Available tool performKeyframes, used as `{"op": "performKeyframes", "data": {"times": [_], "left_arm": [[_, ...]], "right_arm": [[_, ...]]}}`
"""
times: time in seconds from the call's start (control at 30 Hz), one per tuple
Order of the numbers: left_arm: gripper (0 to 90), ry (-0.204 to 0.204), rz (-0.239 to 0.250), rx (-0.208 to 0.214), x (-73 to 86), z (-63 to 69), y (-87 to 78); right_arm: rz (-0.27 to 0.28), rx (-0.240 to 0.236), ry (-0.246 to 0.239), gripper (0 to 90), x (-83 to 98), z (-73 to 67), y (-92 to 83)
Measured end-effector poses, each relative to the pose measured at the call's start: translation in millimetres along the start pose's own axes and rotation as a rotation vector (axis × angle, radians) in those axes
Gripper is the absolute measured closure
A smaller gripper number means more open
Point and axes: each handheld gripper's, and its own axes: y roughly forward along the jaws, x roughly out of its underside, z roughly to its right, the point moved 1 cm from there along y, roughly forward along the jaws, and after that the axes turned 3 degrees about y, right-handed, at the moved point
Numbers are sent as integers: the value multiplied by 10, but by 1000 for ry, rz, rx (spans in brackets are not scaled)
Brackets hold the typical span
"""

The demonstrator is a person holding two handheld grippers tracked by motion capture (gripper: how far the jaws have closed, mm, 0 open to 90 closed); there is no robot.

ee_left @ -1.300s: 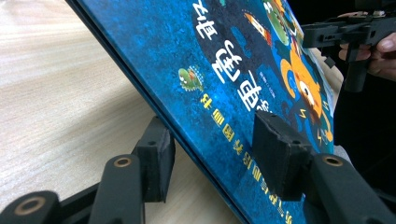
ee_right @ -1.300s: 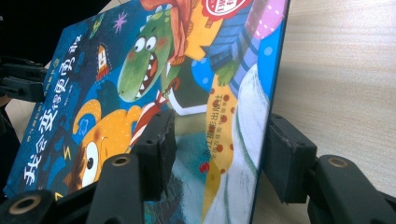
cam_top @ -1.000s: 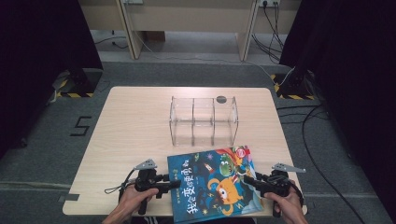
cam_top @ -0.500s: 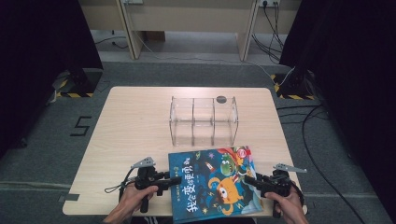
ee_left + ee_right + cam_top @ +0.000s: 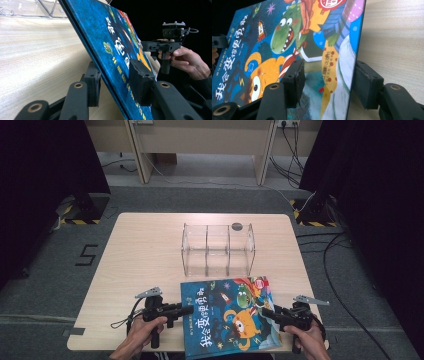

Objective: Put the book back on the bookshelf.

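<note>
1. The left hand-held gripper (image 5: 186, 310) sits at the desk's (image 5: 145, 255) near edge; its jaws have just been closing and are now clamped on the spine edge of the picture book (image 5: 227, 315), one pad on the cover and one beneath.
2. The right hand-held gripper (image 5: 267, 312), near the desk's near right corner, has its jaws moderately wide, straddling the book's opposite edge; they have just been opening further, and the outer pad (image 5: 367, 85) stands apart from the edge.
3. The book lies against the near edge, slightly tilted, overhanging it.
4. Risk, as judged: with only one firm grip, lifting could let the book sag or pivot out, or strike the clear divided organizer (image 5: 217, 249) just beyond it.
5. Against the earlier frame, the book and both hands sit in the same place; only the jaws differ.
</note>
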Motion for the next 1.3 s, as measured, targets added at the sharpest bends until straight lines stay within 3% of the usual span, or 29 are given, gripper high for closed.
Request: {"op": "performKeyframes", "data": {"times": [0.17,0.37,0.43,0.5,0.53,0.63,0.87,1.17,1.3], "left_arm": [[620,-9,-13,-17,-48,59,-10],[626,-11,-15,-31,-121,147,-27],[628,-22,0,-25,-143,176,-31],[625,-43,15,-23,-162,193,-24],[622,-53,9,-26,-169,191,-20],[620,-23,12,-41,-185,203,-10],[617,14,25,-54,-236,300,-18],[615,1,20,-58,-244,283,-6],[614,1,17,-60,-244,277,-4]], "right_arm": [[-46,59,-80,333,1,-92,35],[-37,90,-91,312,9,-136,3],[-16,137,-141,318,17,-176,-33],[12,153,-185,318,28,-254,-90],[27,155,-205,317,40,-286,-118],[45,152,-241,315,117,-387,-171],[12,118,-312,315,340,-662,-187],[-26,77,-409,299,565,-965,-141],[-12,69,-445,288,622,-1075,-119]]}}
